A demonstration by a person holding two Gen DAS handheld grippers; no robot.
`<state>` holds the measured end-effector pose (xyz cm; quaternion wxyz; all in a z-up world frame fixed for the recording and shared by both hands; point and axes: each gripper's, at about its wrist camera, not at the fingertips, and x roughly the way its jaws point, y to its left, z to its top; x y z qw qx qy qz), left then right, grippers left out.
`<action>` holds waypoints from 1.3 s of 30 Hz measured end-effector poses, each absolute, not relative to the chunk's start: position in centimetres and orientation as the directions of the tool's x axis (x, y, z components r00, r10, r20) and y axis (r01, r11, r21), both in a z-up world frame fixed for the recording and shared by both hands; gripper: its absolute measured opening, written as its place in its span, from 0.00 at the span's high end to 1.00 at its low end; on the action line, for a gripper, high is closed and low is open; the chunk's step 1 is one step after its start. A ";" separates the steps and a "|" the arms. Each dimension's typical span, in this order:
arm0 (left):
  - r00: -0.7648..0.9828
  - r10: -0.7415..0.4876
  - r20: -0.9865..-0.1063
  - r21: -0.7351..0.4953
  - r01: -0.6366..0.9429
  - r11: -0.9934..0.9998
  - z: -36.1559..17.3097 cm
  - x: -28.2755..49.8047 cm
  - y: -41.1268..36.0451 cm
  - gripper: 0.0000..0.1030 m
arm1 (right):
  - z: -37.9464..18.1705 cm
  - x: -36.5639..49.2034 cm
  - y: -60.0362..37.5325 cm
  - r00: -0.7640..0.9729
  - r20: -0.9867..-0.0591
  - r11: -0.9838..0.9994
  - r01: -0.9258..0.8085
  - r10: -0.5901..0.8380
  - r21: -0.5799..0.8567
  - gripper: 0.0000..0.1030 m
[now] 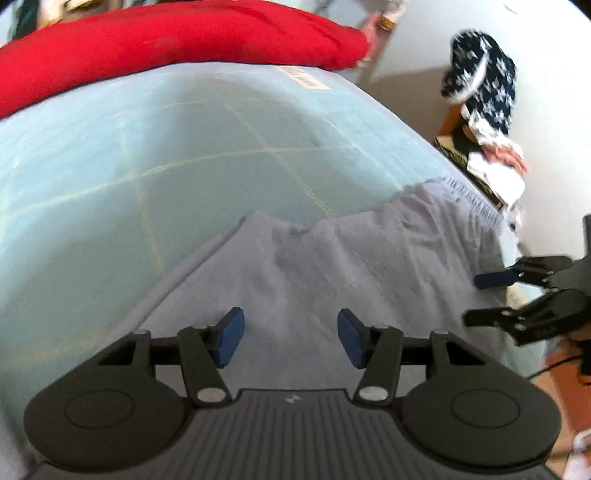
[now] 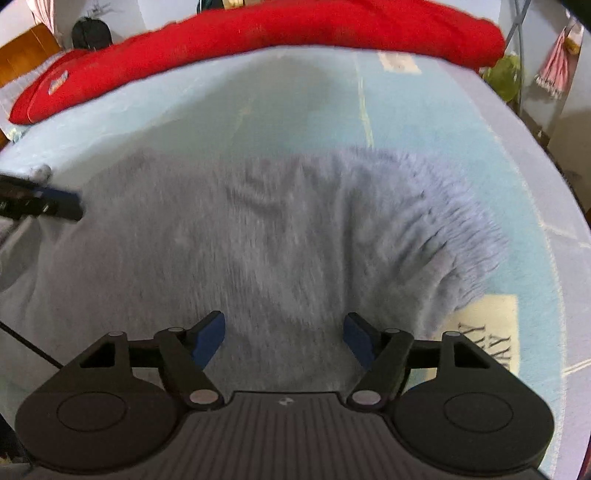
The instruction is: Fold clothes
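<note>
Grey shorts [image 1: 332, 258] lying flat on light-blue bed sheet [image 1: 147, 166], elastic waistband [image 1: 465, 194] toward far right edge

My left gripper [image 1: 291, 338] over fabric, jaws apart, nothing held

Right gripper [image 2: 284, 338] same, wide, empty, above cloth

Between folds, I judge; next I need both jaws down on an edge, pinch, carry across

Red bedding [image 2: 258, 33] well clear

Pale blue bed sheet [image 1: 184, 147], red pillow [image 1: 166, 40] at its far edge, white wall [image 1: 554, 92] beyond.

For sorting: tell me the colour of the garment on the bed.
Pale grey garment; right wrist view shows it best.
</note>
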<state>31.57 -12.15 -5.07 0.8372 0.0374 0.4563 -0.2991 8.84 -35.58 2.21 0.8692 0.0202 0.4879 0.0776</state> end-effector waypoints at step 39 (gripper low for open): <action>0.407 -0.530 -0.744 -0.332 0.462 0.822 -1.9 35.6 -6.2 0.85 | -0.1 9.1 -32.6 0.499 -0.857 0.987 -0.148 0.124 0.057 0.00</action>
